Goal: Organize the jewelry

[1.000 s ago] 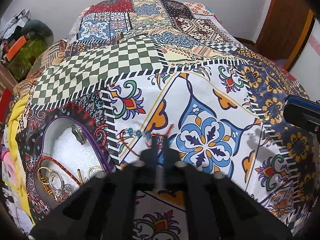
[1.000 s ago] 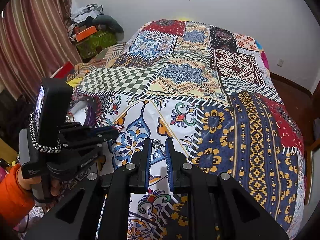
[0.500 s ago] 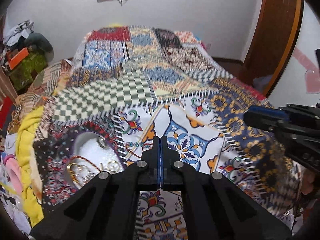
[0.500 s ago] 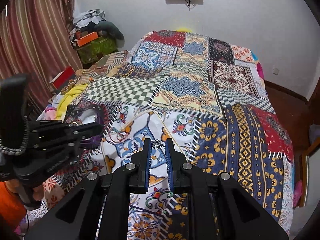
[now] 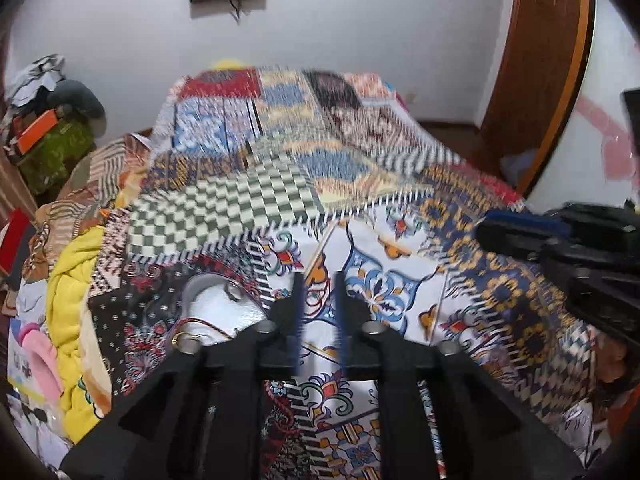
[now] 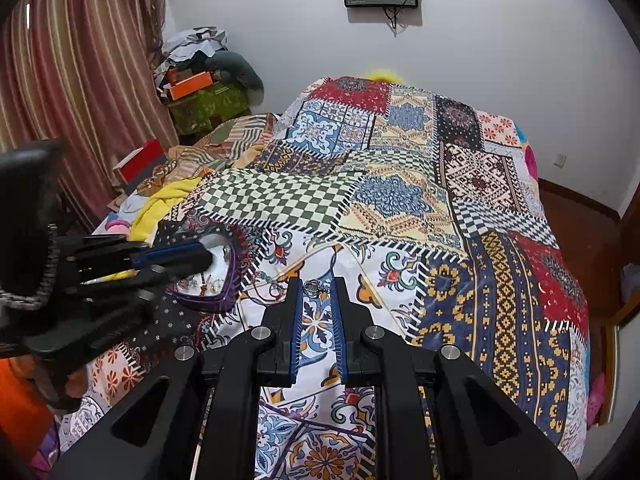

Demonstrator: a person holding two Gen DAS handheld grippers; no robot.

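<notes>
The left gripper [image 5: 319, 280] is held out level, its two black fingers parted with a clear gap between the blue pads [image 5: 297, 312]. The right gripper [image 6: 316, 285] points forward beside it, its fingers nearly parallel and pinching a small silver piece at the tips. An orange sleeve [image 6: 18, 408] shows behind the left gripper.

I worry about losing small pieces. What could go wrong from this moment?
1. The silver charm sits only at the tips of the right tongs, so it may slip onto the patterned bedspread and be hard to find.
2. The left tongs are open and blurred, so they may bump the tray.
</notes>
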